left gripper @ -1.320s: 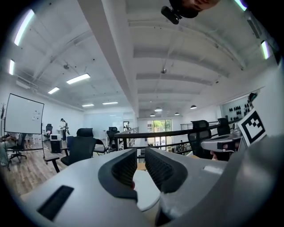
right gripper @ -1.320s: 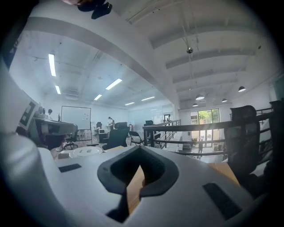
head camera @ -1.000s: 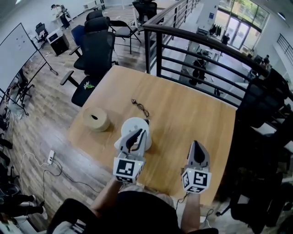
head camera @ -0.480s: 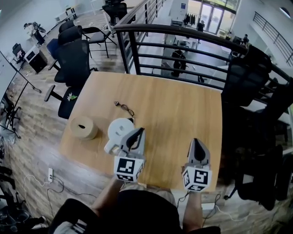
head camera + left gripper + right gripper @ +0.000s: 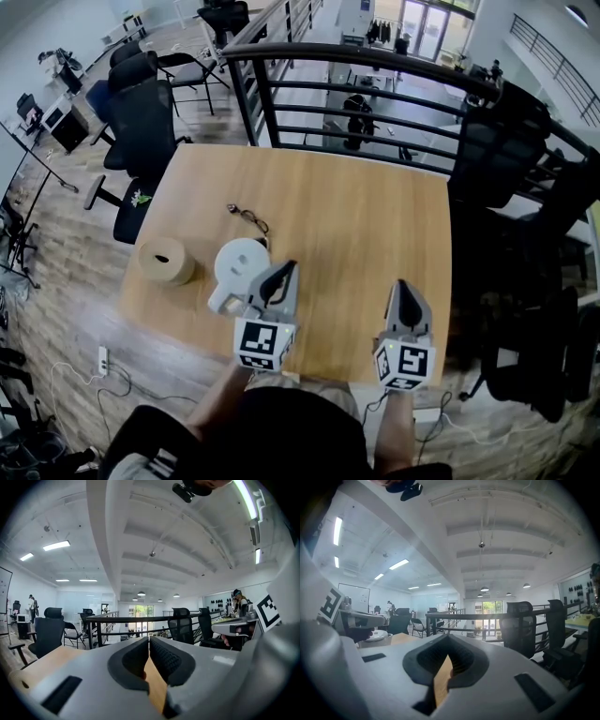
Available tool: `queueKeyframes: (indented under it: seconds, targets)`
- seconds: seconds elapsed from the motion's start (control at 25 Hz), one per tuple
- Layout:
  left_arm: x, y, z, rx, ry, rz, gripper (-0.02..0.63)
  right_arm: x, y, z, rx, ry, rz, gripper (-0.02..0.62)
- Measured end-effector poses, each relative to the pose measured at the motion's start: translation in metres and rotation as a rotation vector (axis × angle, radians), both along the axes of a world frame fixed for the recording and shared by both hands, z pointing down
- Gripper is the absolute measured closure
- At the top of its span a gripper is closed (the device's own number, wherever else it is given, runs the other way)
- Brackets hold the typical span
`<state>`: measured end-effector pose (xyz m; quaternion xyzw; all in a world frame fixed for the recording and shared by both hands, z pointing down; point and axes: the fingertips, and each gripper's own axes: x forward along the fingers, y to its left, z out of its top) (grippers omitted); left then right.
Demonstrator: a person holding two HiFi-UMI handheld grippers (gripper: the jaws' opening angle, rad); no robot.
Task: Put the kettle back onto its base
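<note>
The white kettle (image 5: 240,262) stands upright on the wooden table (image 5: 375,216), its handle pointing to the near left. A black cord (image 5: 247,218) lies just behind it; whatever is under the kettle is hidden. My left gripper (image 5: 284,269) hovers just right of the kettle and apart from it, shut with nothing between its pads (image 5: 149,641). My right gripper (image 5: 404,286) is over the table's near right part, shut and holding nothing (image 5: 449,639). In the right gripper view the kettle (image 5: 375,635) shows at the far left.
A tan round cylinder (image 5: 167,261) with a dark slot on top stands left of the kettle. A black railing (image 5: 375,103) runs behind the table. Office chairs stand at the left (image 5: 141,112) and right (image 5: 506,150). The table's near edge is right below both grippers.
The left gripper, which was over the kettle's handle with its jaws slightly apart, has come away to the kettle's right and shut. The kettle stays on the table. The right gripper looks unchanged.
</note>
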<state>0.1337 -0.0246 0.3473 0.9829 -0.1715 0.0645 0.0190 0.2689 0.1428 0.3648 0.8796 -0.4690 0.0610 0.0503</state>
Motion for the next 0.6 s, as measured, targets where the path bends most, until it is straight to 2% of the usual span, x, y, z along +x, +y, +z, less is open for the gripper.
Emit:
queueKeyframes:
  seconds: [0.36,0.52,0.6]
  targets:
    - [-0.0007,0.0001,-0.0016,0.001,0.000,-0.005,0.597,0.0003,-0.0052,-0.0046,0.021,0.009,-0.020,0.597]
    - [-0.0024,-0.0025,-0.0002,0.007,0.006,-0.006,0.597,-0.0021,-0.0064,0.0008,-0.005,0.000,-0.016,0.597]
    - [-0.0017,-0.0021,-0.0005,0.006,0.007,-0.007,0.597,-0.0010,-0.0076,-0.0021,0.017,0.012,-0.021,0.597]
